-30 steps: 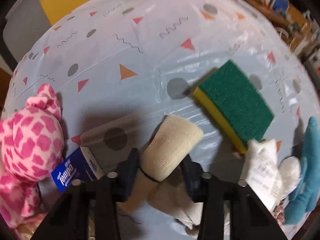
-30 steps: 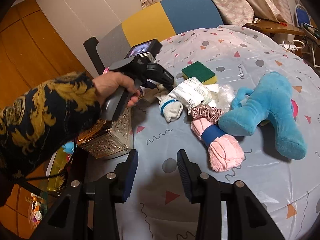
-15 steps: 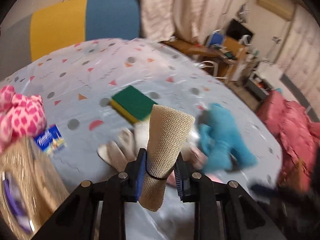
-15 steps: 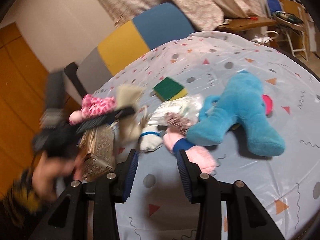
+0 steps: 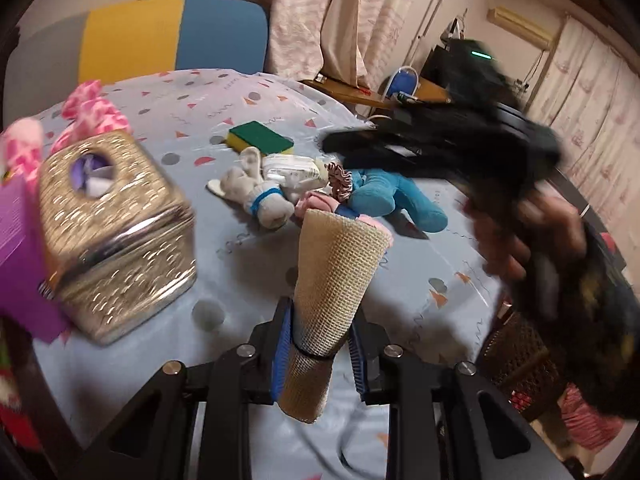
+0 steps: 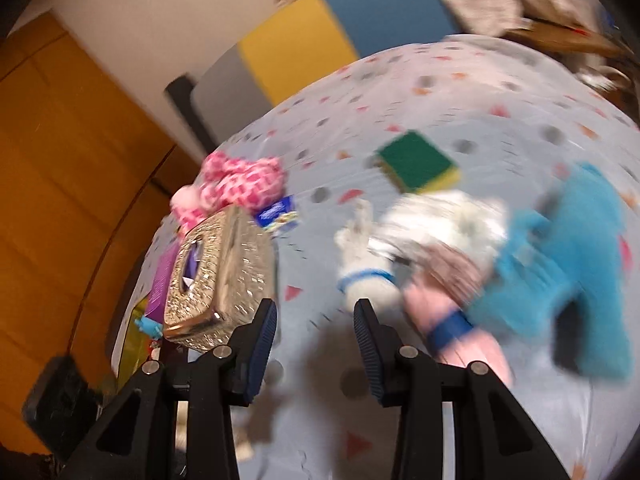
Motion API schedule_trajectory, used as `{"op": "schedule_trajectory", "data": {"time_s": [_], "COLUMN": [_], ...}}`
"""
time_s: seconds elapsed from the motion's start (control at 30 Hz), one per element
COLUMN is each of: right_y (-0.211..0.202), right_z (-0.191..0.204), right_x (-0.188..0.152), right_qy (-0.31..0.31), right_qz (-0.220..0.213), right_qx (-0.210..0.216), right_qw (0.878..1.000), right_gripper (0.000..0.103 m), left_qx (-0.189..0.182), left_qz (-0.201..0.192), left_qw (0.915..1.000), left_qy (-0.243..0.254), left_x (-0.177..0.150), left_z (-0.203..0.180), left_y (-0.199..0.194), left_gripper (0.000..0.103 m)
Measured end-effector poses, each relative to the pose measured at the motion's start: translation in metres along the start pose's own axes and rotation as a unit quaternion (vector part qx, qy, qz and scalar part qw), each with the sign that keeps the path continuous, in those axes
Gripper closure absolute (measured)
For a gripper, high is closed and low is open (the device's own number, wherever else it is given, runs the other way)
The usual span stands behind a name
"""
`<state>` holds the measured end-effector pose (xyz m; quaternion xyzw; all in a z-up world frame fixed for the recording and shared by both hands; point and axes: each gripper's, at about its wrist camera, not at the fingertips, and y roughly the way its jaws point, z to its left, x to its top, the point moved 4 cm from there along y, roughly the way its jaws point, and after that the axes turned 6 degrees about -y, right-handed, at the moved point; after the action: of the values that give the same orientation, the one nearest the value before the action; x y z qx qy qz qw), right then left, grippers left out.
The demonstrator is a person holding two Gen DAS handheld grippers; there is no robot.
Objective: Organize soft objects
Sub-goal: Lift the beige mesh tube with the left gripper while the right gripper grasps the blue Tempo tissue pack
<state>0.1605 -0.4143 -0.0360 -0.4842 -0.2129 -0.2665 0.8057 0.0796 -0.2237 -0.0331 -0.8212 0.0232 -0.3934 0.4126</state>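
My left gripper point(image 5: 318, 346) is shut on a rolled beige sock point(image 5: 334, 276), held upright above the table's near edge. Beyond it lie a white sock with a blue band point(image 5: 264, 200), a wrapped white bundle point(image 5: 292, 168), a pink rolled sock point(image 5: 316, 202), a brown scrunchie point(image 5: 340, 178), a blue plush toy point(image 5: 396, 196) and a green-and-yellow sponge point(image 5: 260, 138). My right gripper point(image 6: 316, 324) is open and holds nothing, hovering over the cloth in front of the same pile: white sock point(image 6: 364, 276), pink sock point(image 6: 452, 312), blue plush point(image 6: 568, 264), sponge point(image 6: 416, 164).
A shiny gold tissue box point(image 5: 116, 232) stands at the left, with a pink spotted plush point(image 5: 92, 116) and a purple box point(image 5: 20, 248) beside it. A small blue tissue pack point(image 6: 278, 212) lies near the plush. A hand with the other gripper point(image 5: 460, 148) blurs across the right. A wicker basket point(image 5: 516, 352) sits below the table edge.
My left gripper closed on the beige sock, lifted it off the table and drew back toward the near edge. The right gripper's view swung left and closer to the pile.
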Motion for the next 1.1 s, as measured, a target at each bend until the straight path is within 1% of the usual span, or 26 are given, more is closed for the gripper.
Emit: {"op": "schedule_trajectory", "data": {"time_s": [0.07, 0.2, 0.3, 0.4, 0.5, 0.57, 0.63, 0.7, 0.73, 0.8, 0.87, 0.9, 1.0, 1.07, 1.1], "right_y": [0.022, 0.074, 0.115, 0.154, 0.200, 0.224, 0.245, 0.260, 0.267, 0.278, 0.284, 0.283, 0.269, 0.254, 0.244], "right_z": [0.004, 0.010, 0.013, 0.016, 0.018, 0.023, 0.031, 0.036, 0.037, 0.035, 0.032, 0.029, 0.019, 0.010, 0.003], "right_x": [0.019, 0.060, 0.091, 0.121, 0.141, 0.145, 0.145, 0.146, 0.145, 0.144, 0.140, 0.138, 0.129, 0.123, 0.120], "right_qy": [-0.019, -0.023, -0.025, -0.041, -0.063, -0.082, -0.101, -0.122, -0.126, -0.135, -0.140, -0.138, -0.153, -0.174, -0.188], "right_qz": [0.022, 0.071, 0.097, 0.110, 0.141, 0.161, 0.181, 0.187, 0.191, 0.201, 0.214, 0.221, 0.241, 0.258, 0.263], "right_qx": [0.015, 0.055, 0.062, 0.046, 0.037, 0.029, 0.036, 0.028, 0.033, 0.025, 0.035, 0.041, 0.045, 0.030, 0.011], "right_qw": [0.999, 0.996, 0.993, 0.992, 0.987, 0.983, 0.978, 0.974, 0.973, 0.970, 0.966, 0.965, 0.957, 0.950, 0.946], "right_gripper": [0.063, 0.063, 0.063, 0.063, 0.063, 0.063, 0.063, 0.063, 0.063, 0.063, 0.067, 0.067, 0.070, 0.069, 0.069], "left_qx": [-0.003, -0.009, -0.015, -0.025, -0.027, -0.029, -0.033, -0.034, -0.036, -0.037, -0.041, -0.042, -0.047, -0.049, -0.052], "left_qz": [-0.008, -0.018, -0.022, -0.016, -0.007, 0.000, 0.004, 0.009, 0.011, 0.017, 0.022, 0.024, 0.029, 0.030, 0.030], "left_qw": [1.0000, 0.9998, 0.9997, 0.9994, 0.9992, 0.9986, 0.9979, 0.9973, 0.9971, 0.9969, 0.9964, 0.9963, 0.9962, 0.9963, 0.9961], "left_qy": [-0.005, 0.001, 0.000, -0.015, -0.030, -0.044, -0.056, -0.065, -0.067, -0.068, -0.070, -0.070, -0.067, -0.065, -0.065], "left_x": [-0.010, -0.021, -0.026, -0.030, -0.033, -0.037, -0.040, -0.041, -0.043, -0.045, -0.046, -0.047, -0.048, -0.048, -0.048], "left_z": [0.006, 0.015, 0.021, 0.031, 0.042, 0.048, 0.055, 0.061, 0.063, 0.067, 0.068, 0.068, 0.065, 0.063, 0.062], "left_y": [-0.015, -0.035, -0.043, -0.044, -0.040, -0.038, -0.034, -0.030, -0.029, -0.025, -0.019, -0.018, -0.015, -0.013, -0.013], "left_gripper": [0.076, 0.076, 0.076, 0.076, 0.076, 0.076, 0.076, 0.076, 0.076, 0.076, 0.076, 0.076, 0.076, 0.076, 0.076]}}
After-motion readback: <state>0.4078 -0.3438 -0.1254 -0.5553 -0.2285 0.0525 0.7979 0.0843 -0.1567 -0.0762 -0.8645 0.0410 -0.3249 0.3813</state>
